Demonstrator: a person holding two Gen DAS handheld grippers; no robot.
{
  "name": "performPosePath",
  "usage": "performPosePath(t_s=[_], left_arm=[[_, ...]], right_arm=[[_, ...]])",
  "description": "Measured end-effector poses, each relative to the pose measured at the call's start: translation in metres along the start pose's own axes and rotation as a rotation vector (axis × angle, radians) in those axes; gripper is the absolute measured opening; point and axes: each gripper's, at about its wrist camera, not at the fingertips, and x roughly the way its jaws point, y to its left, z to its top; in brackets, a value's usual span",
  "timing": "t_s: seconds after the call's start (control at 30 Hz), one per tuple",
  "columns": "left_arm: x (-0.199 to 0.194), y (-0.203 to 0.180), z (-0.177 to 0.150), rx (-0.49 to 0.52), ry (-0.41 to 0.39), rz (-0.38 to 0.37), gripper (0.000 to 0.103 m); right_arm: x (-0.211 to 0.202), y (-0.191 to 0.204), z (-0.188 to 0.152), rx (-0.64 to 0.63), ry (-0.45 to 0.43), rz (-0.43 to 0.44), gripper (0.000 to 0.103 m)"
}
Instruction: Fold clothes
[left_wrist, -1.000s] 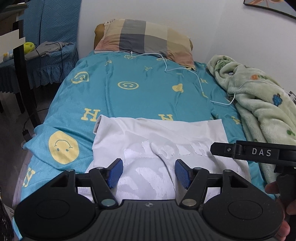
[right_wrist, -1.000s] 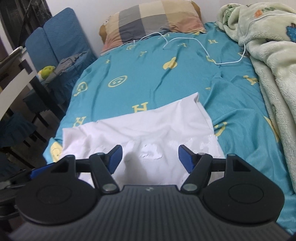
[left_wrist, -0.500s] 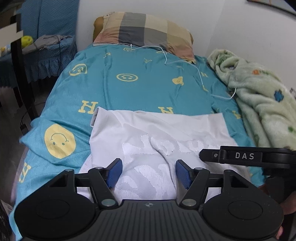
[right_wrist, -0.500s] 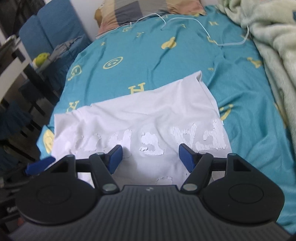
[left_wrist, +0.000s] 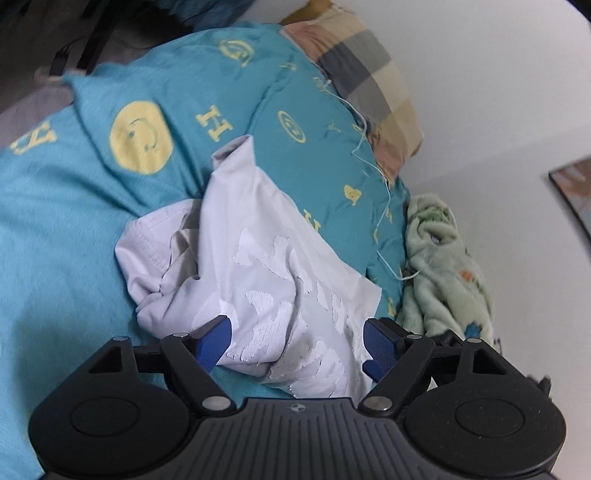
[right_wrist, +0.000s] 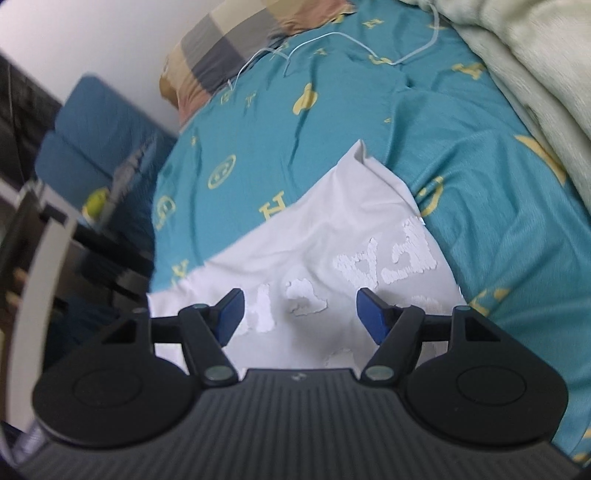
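White wall, blue chair

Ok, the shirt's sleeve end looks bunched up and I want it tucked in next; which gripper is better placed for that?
Probably the left gripper. Its view shows the crumpled sleeve of the white shirt close ahead, jaws open. The right gripper, also open, faces the flat printed middle, away from that bunch.

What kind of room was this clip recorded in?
Most likely a bedroom at home. A bed with a teal sheet printed with smiley faces fills both views, a plaid pillow lies at its head by the wall, and a fleece blanket is bunched along one side.
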Motion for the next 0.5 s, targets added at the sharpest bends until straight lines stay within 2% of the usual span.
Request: performPosePath(t_s=[0.17,0.33,0.43,0.5], left_arm=[[-0.005,0.007,-0.009,-0.13,0.008,-0.042,0.09],[0.034,0.041,-0.008,-0.222,0.061,-0.021,0.09],[0.054,0.075,-0.005,-0.403,0.063,-0.084,0.085],[0.055,0.079,0.0,-0.428,0.028,-0.119,0.08]], right_arm=[[-0.008,-0.006,0.003,0.101,-0.002,0.055,0.071],[-0.006,-0.009,0.004,0.183,0.014,0.101,0.071],[-0.004,-0.009,0.0,0.234,0.04,0.137,0.071],[-0.002,-0.009,-0.003,0.269,0.061,0.163,0.071]])
